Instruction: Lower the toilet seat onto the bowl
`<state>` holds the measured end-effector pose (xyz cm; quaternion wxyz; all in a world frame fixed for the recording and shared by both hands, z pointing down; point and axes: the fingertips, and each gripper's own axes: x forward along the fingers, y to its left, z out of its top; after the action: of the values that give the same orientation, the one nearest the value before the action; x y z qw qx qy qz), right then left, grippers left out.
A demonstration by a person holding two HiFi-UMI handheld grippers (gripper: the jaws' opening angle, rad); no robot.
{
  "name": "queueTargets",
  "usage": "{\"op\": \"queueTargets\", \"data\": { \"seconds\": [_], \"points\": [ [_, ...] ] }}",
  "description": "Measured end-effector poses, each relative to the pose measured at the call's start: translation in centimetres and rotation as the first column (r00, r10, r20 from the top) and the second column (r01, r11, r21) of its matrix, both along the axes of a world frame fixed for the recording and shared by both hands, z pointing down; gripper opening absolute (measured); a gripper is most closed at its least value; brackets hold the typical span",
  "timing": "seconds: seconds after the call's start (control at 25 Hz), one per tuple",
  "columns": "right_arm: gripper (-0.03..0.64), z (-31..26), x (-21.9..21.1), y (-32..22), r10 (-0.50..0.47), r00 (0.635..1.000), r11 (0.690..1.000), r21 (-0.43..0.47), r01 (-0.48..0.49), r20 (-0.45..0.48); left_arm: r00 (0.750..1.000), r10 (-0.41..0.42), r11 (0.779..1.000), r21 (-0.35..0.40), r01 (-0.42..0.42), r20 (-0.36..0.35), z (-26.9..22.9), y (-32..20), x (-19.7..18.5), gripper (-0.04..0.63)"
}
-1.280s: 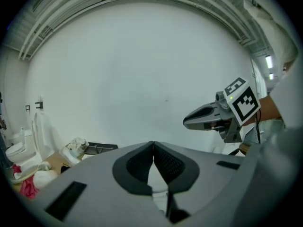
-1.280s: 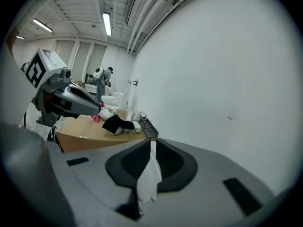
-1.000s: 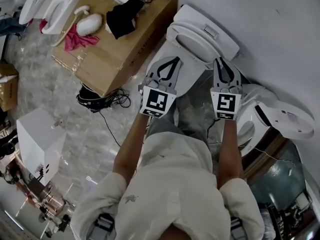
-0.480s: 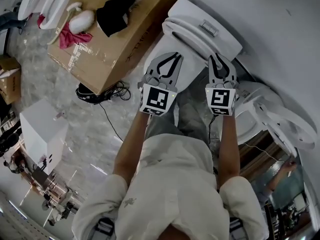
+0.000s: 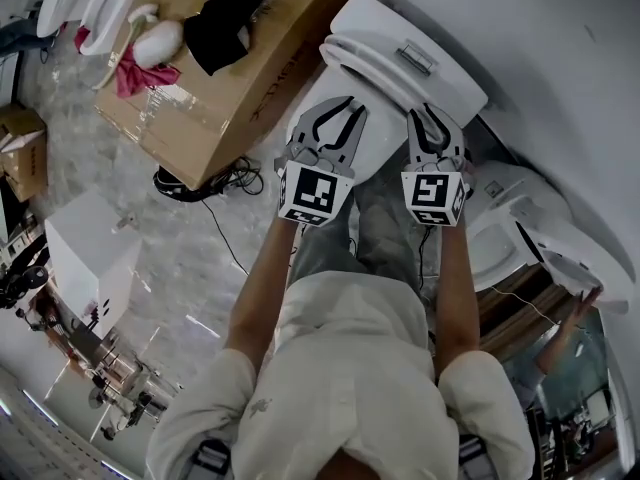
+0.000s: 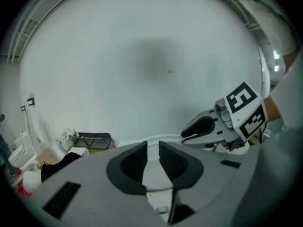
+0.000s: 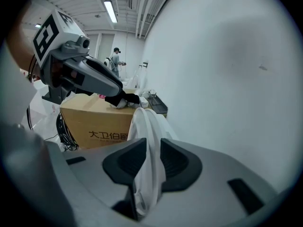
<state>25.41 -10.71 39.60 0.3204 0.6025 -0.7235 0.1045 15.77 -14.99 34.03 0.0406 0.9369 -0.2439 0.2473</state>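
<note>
Treat the white oval plastic toilet seat [image 5: 380, 118] as a stiff, light, glossy ring that pivots at the back and will likely bang the bowl if you let it drop. Its smooth rim is probably slippery, so take it by the free front edge, one claw on each side. It lies at 12 o'clock from you, under both claws and in front of the white ceramic tank [image 5: 420, 63]. It looks low over the bowl it covers, though you cannot tell whether it has landed. Its long axis runs from the tank end at about 1 o'clock to the front at about 7 o'clock, pointing back towards you. Your left claw [image 6: 152, 160] and right claw [image 7: 152, 162] have both just been opening. Each stands at a middling gap with the seat's white rim between the pads, astride it and apparently not squeezing.
</note>
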Motion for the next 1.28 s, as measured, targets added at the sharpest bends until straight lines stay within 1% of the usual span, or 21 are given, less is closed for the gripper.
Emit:
{"op": "queueTargets", "data": {
  "seconds": [0.16, 0.32, 0.56, 0.72, 0.92, 1.28],
  "points": [
    [0.097, 1.0, 0.1, 0.0, -0.006, 1.000, 1.000, -0.013, 0.006, 0.015, 1.000, 0.001, 1.000, 0.004, -0.001, 0.022, 0.5, -0.3, 0.5, 0.099],
    [0.063, 1.0, 0.1, 0.1, 0.011, 0.999, 1.000, -0.003, -0.011, 0.031, 0.999, 0.008, 1.000, 0.003, -0.008, 0.042, 0.9, -0.4, 0.7, 0.109],
    [0.064, 0.7, -0.8, 0.5, 0.027, 0.999, 1.000, 0.014, -0.028, 0.043, 0.997, 0.035, 0.999, 0.011, -0.035, 0.069, 1.6, -0.1, 0.5, 0.122],
    [0.066, 0.7, -1.8, 1.1, 0.038, 0.998, 0.999, 0.021, -0.039, 0.040, 0.995, 0.063, 0.998, 0.024, -0.065, 0.071, 1.7, 0.2, 0.3, 0.126],
    [0.072, 0.8, -3.4, 2.0, 0.067, 0.997, 0.997, 0.025, -0.067, 0.034, 0.993, 0.097, 0.995, 0.031, -0.099, 0.068, 2.1, 1.0, -0.6, 0.137],
    [0.078, 1.1, -5.8, 4.0, 0.104, 0.994, 0.994, 0.017, -0.104, 0.014, 0.989, 0.128, 0.991, 0.036, -0.131, 0.074, 3.5, 1.9, -3.2, 0.157]
  ]
}}
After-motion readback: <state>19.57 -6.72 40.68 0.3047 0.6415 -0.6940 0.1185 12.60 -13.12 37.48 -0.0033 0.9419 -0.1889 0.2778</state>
